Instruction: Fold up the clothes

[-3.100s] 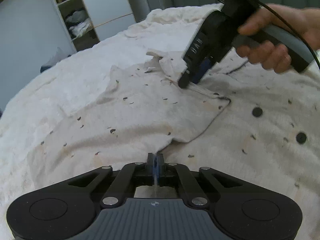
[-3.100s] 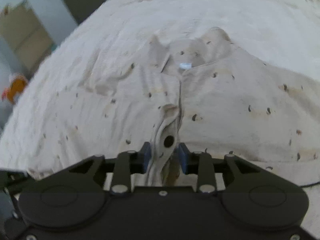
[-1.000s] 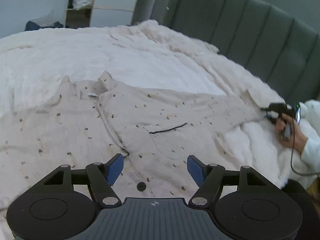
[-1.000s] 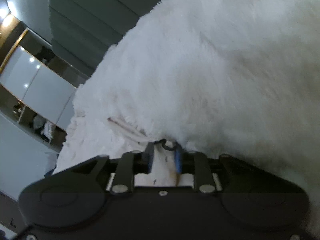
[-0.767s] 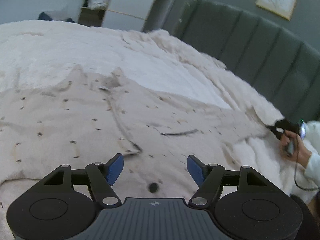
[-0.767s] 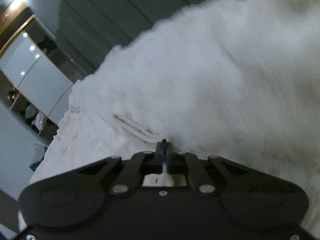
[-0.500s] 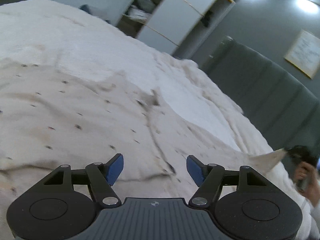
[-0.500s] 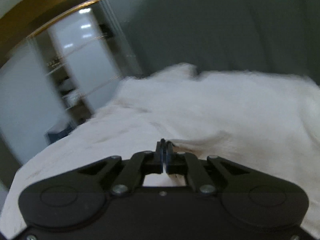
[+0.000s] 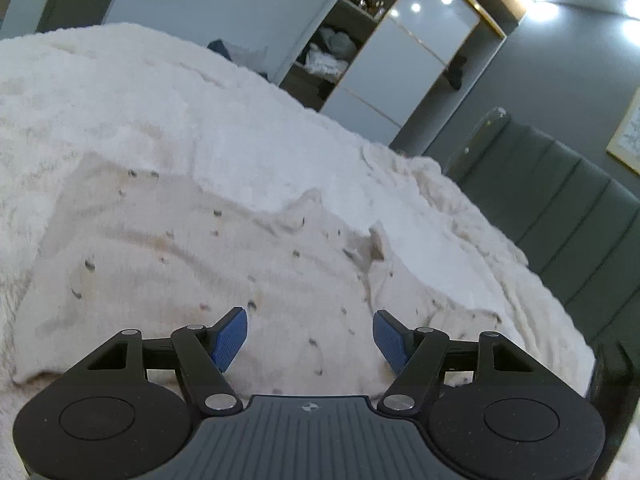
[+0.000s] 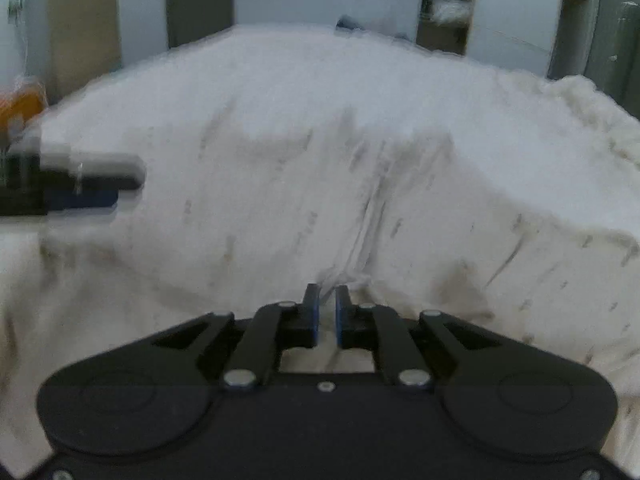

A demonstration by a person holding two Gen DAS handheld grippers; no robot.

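Note:
A cream shirt [image 9: 200, 248] with small dark specks lies spread front-up on the white fluffy bed [image 9: 120, 80], its collar [image 9: 376, 244] pointing away. My left gripper [image 9: 310, 336] hovers open over the shirt's lower body with nothing between its blue pads. In the blurred right wrist view, my right gripper [image 10: 327, 312] sits low over the shirt [image 10: 260, 208]. Its jaws are narrowly parted, and a ridge of fabric [image 10: 360, 248] runs up to the gap. The left gripper [image 10: 80, 188] shows as a dark smear at the left edge.
A dark green padded headboard [image 9: 580, 208] borders the bed on the right. A wardrobe with open shelves [image 9: 332, 60] and white panels stands behind the bed. An orange object [image 10: 20, 108] sits off the bed's left side.
My right gripper swung from the bed's edge back over the shirt, and its jaws went from fully closed to slightly parted. The left view has tilted up and shifted along the shirt, still open.

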